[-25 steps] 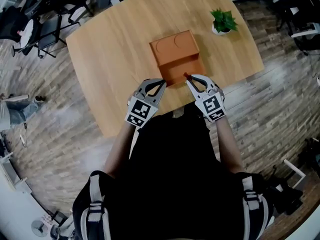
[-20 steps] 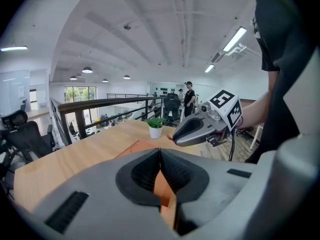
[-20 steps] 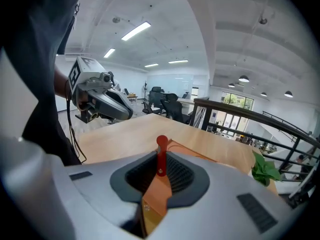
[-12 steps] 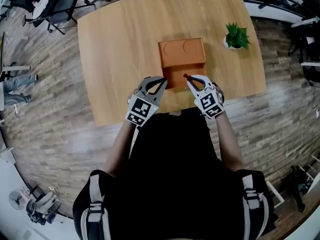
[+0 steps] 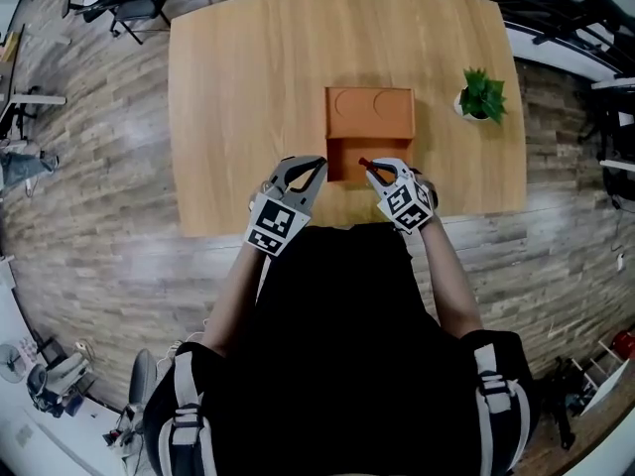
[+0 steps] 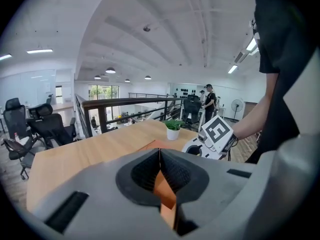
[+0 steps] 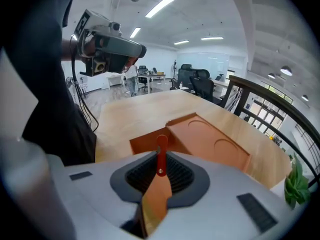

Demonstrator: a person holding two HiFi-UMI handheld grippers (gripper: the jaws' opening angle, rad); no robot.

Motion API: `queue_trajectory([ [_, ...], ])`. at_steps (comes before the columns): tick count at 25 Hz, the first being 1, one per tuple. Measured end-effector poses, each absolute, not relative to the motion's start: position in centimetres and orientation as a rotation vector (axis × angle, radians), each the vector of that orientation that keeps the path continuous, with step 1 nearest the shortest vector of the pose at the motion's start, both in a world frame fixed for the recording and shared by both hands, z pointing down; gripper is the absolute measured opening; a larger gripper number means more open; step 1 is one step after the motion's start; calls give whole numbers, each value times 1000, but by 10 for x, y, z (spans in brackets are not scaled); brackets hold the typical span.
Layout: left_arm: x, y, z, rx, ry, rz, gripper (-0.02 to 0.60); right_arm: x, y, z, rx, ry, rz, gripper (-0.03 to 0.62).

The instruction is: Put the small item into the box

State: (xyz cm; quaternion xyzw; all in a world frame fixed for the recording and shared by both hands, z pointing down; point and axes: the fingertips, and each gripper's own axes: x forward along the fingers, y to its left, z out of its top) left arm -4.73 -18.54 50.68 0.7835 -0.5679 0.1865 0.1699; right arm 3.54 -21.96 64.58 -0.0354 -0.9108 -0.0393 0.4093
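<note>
Small red item is pinched in the right gripper, up at the near open end of the orange box on the desk. Left gripper is closed on nothing.

Box opening seems clear; potted plant stands well aside.
</note>
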Motion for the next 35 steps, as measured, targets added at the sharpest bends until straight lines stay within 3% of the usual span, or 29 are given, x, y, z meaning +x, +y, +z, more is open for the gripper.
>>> queue_trajectory([
  [35, -58, -169, 516, 2127, -1665, 519, 23, 33, -226, 739, -254, -2025, -120, 69],
])
